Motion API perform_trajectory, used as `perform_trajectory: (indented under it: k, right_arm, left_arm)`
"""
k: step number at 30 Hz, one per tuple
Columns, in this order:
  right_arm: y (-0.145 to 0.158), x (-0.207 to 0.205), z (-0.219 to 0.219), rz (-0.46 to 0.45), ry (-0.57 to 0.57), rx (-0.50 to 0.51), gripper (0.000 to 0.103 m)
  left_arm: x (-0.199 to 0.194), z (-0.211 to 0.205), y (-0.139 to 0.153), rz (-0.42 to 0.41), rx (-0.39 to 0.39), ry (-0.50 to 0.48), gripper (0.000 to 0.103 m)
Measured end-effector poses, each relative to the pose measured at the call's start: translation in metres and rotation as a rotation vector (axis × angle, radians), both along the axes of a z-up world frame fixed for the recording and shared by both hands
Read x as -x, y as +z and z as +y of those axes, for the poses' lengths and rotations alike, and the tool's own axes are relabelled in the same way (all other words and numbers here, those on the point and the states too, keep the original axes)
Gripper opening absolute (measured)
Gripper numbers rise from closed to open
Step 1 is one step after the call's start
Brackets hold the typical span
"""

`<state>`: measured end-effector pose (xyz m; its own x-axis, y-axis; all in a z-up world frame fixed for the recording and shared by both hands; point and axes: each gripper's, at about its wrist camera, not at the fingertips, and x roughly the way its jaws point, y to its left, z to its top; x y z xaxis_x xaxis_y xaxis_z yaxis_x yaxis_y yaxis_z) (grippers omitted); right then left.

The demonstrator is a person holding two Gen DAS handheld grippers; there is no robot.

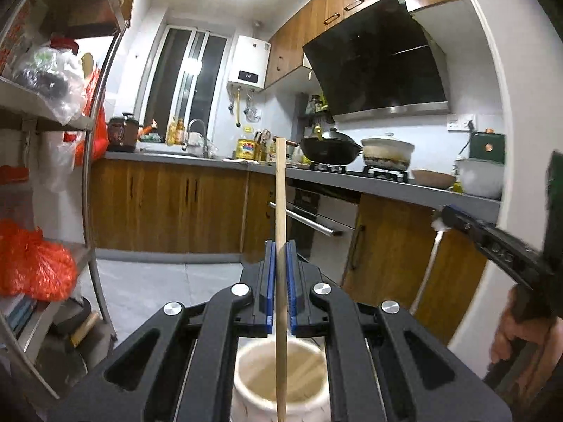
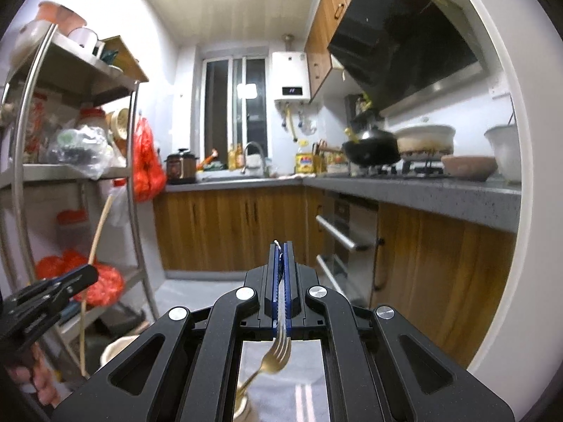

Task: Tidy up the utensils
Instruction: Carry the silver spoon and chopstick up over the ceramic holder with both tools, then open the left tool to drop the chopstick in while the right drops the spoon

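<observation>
In the left wrist view my left gripper is shut on a long wooden stick that stands upright between the blue pads. The stick's lower end reaches down over a white utensil holder right below the gripper. In the right wrist view my right gripper is shut on a gold fork, gripped near its tines, with the handle hanging down. The left gripper and its wooden stick show at the left there. The right gripper shows at the right edge of the left wrist view, with a hand on it.
A metal shelf rack with plastic bags and jars stands on the left. A grey counter runs along the back and right, carrying a black wok, a white pot and bowls. Grey floor lies between rack and cabinets.
</observation>
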<state>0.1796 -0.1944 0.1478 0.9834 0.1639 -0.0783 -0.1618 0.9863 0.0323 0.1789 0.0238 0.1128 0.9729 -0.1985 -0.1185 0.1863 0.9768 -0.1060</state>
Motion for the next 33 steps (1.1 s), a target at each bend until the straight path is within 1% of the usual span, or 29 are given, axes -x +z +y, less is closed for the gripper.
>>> perform_trajectory:
  k: [2,5,6,9,14,16,18,20,23,28,33]
  right_arm:
    - [-0.006,-0.007,0.006,0.003,0.012,0.025,0.003]
    - [-0.018,-0.016,0.017,0.037,0.057,0.069,0.003]
    - [-0.022,-0.019,0.021,0.048,0.072,0.085,0.003]
    - [-0.031,-0.024,0.031,0.072,0.118,0.142,0.003]
    - [-0.042,-0.026,0.048,0.094,0.191,0.242,0.003]
    - [-0.047,-0.025,0.056,0.101,0.212,0.271,0.004]
    - [-0.052,-0.027,0.062,0.110,0.225,0.295,0.004]
    - [-0.056,-0.029,0.067,0.121,0.234,0.306,0.004]
    - [-0.062,-0.034,0.073,0.139,0.253,0.305,0.004]
    - [-0.071,-0.041,0.079,0.149,0.256,0.306,0.004]
    - [-0.077,-0.048,0.079,0.163,0.257,0.282,0.004]
  left_arm:
    - [-0.013,-0.003,-0.003,-0.004,-0.008,0.017,0.006]
    - [-0.028,-0.007,-0.013,-0.007,-0.006,0.042,0.006]
    - [-0.037,-0.009,-0.018,0.013,-0.010,0.049,0.006]
    - [-0.045,-0.007,-0.032,0.061,0.000,0.043,0.006]
    - [-0.034,0.003,-0.046,0.126,0.016,0.035,0.006]
    - [-0.028,0.007,-0.051,0.169,-0.002,0.053,0.006]
    - [-0.025,0.009,-0.055,0.195,-0.003,0.049,0.006]
    - [-0.023,0.012,-0.058,0.212,-0.009,0.052,0.006]
    - [-0.023,0.009,-0.061,0.231,-0.045,0.052,0.006]
    - [-0.020,0.000,-0.064,0.206,-0.102,0.057,0.006]
    - [-0.020,-0.002,-0.066,0.199,-0.110,0.055,0.008]
